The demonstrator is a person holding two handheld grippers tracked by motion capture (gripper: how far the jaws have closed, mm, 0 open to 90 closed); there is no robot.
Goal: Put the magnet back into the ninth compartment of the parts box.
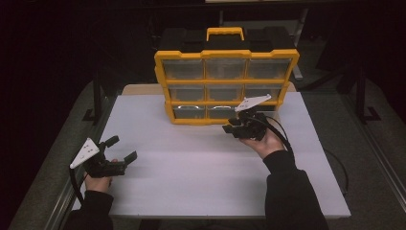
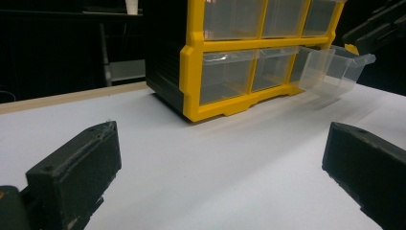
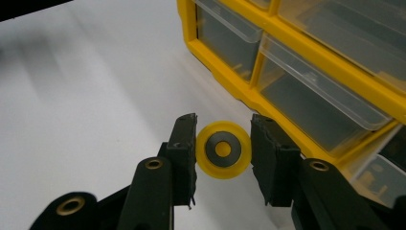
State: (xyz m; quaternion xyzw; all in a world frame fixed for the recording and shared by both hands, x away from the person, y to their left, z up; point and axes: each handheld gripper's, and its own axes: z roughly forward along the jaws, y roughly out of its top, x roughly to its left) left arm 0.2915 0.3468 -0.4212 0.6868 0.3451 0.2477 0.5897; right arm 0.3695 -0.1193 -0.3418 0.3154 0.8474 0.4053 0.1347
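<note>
One yellow disc (image 3: 223, 156) pinched edgewise in right gripper (image 3: 223, 143); thin grip, may slip, roll across worktop (image 1: 201, 158) before reaching pulled-out drawer (image 2: 335, 69). Left gripper (image 2: 220, 158) wide, empty.

Dark lab: white test table (image 1: 191, 163), frame rails (image 1: 378, 158)

Tongs (image 3: 222, 143) clamping yellow wheel (image 3: 223, 150), drawer cabinet (image 3: 268, 96)

One drawer cabinet (image 1: 225, 86) with nine drawers, one yellow wheel (image 3: 224, 150), two tongs.
</note>
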